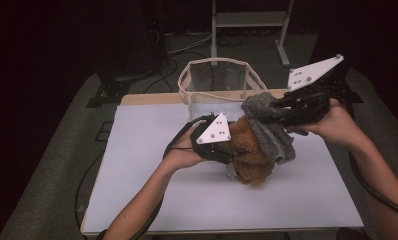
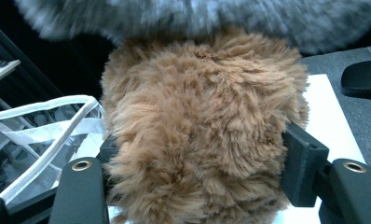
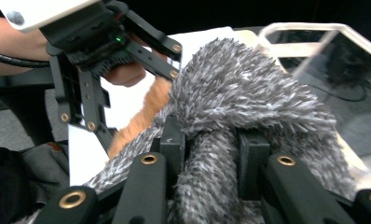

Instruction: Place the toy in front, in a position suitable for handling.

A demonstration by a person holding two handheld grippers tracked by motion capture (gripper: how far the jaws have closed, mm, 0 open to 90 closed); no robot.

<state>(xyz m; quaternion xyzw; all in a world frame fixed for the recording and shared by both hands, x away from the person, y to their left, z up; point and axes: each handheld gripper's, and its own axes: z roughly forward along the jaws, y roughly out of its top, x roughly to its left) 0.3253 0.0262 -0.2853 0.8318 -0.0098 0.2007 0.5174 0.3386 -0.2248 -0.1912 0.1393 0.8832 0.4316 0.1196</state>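
A: Left claw (image 1: 232,150) — position against the brown furry piece (image 1: 251,155)?

B: Clamped on it. In the left gripper view the brown furry piece (image 2: 202,135) bulges out between the jaws, pads pressed into both flanks. It sits just above the white tabletop (image 1: 162,195), near its middle.

A: And the right claw (image 1: 282,112)?

B: Pinched shut on the grey fuzzy cloth (image 1: 267,125). In the right gripper view a fold of the grey fuzzy cloth (image 3: 239,107) is squeezed between the jaws, the rest heaped above them.

A: Grey against brown?

B: The grey drapes over the top and far side of the brown piece, touching it; one end hangs down beside it towards the tabletop.

A: Anything else near the brown piece?

B: A clear basket (image 1: 217,80) with white trim, just behind it, at the tabletop's far edge.
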